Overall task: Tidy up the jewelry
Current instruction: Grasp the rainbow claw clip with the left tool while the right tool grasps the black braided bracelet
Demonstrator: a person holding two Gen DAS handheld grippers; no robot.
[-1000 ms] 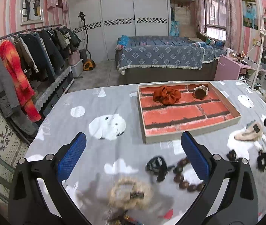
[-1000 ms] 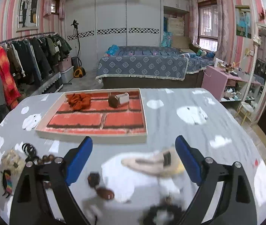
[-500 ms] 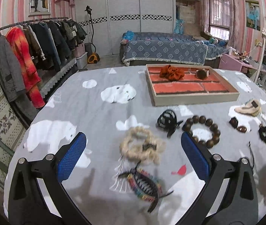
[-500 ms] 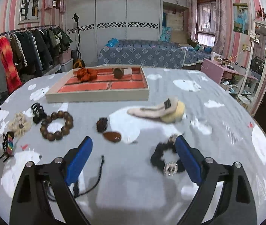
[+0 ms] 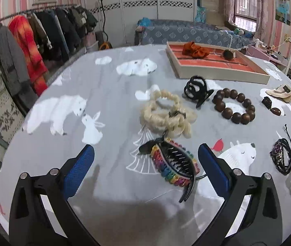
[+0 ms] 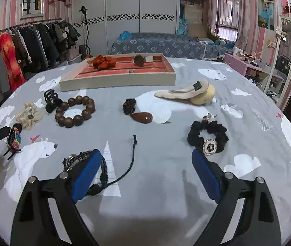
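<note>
A round table draped in a grey cloth printed with white polar bears [image 6: 165,174] is carrying everything. Toward its far side a shallow cream-walled tray with a red brick-patterned floor [image 6: 116,81] is sitting, holding a rust-orange fabric scrunchie [image 6: 104,62] in a rear left compartment and a small round brown piece [image 6: 139,60] to its right.

The left gripper [image 5: 145,168] is hovering over the cloth with its blue-padded fingers spread wide and nothing between them; a rainbow-edged black claw hair clip [image 5: 174,167] is lying on the cloth between the pads. Just beyond it a cream braided scrunchie [image 5: 165,114] is resting, then a black claw clip [image 5: 196,89] beside a bracelet of large dark wooden beads [image 5: 234,106].

The right gripper [image 6: 145,176] is likewise gaping wide and empty. A black corded bracelet with a loose tail [image 6: 102,168] is lying partly under its left pad, and a black scrunchie with a round flower charm [image 6: 207,136] is lying just ahead of its right pad. Farther off, a cream fluffy hairband [image 6: 188,93] and a brown teardrop stone [image 6: 142,117] are lying on the cloth.
</note>
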